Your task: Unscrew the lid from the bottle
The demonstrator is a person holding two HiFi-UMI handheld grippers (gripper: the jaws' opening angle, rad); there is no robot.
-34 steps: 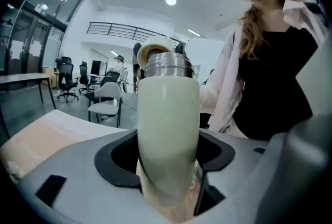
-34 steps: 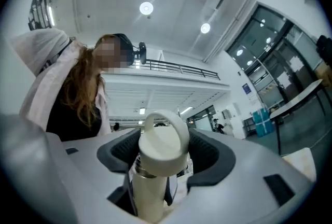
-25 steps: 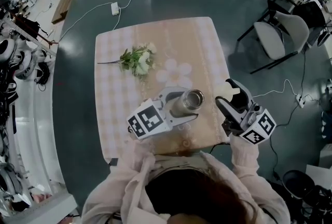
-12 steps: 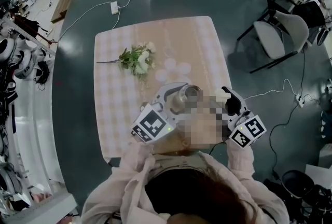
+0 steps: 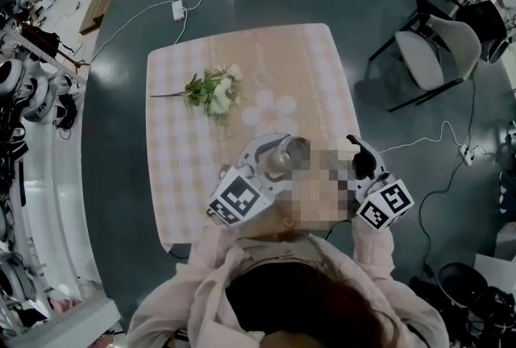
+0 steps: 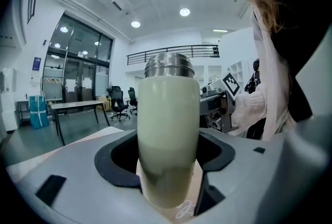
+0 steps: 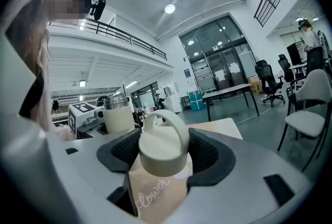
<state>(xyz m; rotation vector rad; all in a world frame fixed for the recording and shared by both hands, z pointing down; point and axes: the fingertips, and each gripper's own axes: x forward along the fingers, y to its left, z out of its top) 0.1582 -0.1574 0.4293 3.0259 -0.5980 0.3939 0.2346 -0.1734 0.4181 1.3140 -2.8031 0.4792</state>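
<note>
Bottle (image 6: pixel 168 129): pale cream-green body, bare steel threaded neck (image 6: pixel 169 65), lid off and mouth open. From the head view the inside reads dark and I cannot tell whether anything is in it. It stands upright near the front edge of the desk (image 5: pixel 306 64), between the jaws of my left gripper (image 5: pixel 282 157), which are clamped on its lower body from both sides. Lid (image 7: pixel 161 153): cream, round, with a loop handle on top, sitting upright in my right gripper (image 7: pixel 163 161), whose jaws are closed on its sides. It is just to the right of the bottle and apart from it. Whether the lid rests on the cloth (image 5: pixel 177 145) or hangs just over it, I cannot tell. Writing: "Flower" in white script on the beige checked cloth below the lid (image 7: pixel 150 192); black-and-white square markers on both gripper cubes. Both grippers are held low and roughly level, side by side, pointing away from my body. A spray of white flowers (image 5: pixel 214 93) lies farther back on the desk, well apart from the bottle.
</note>
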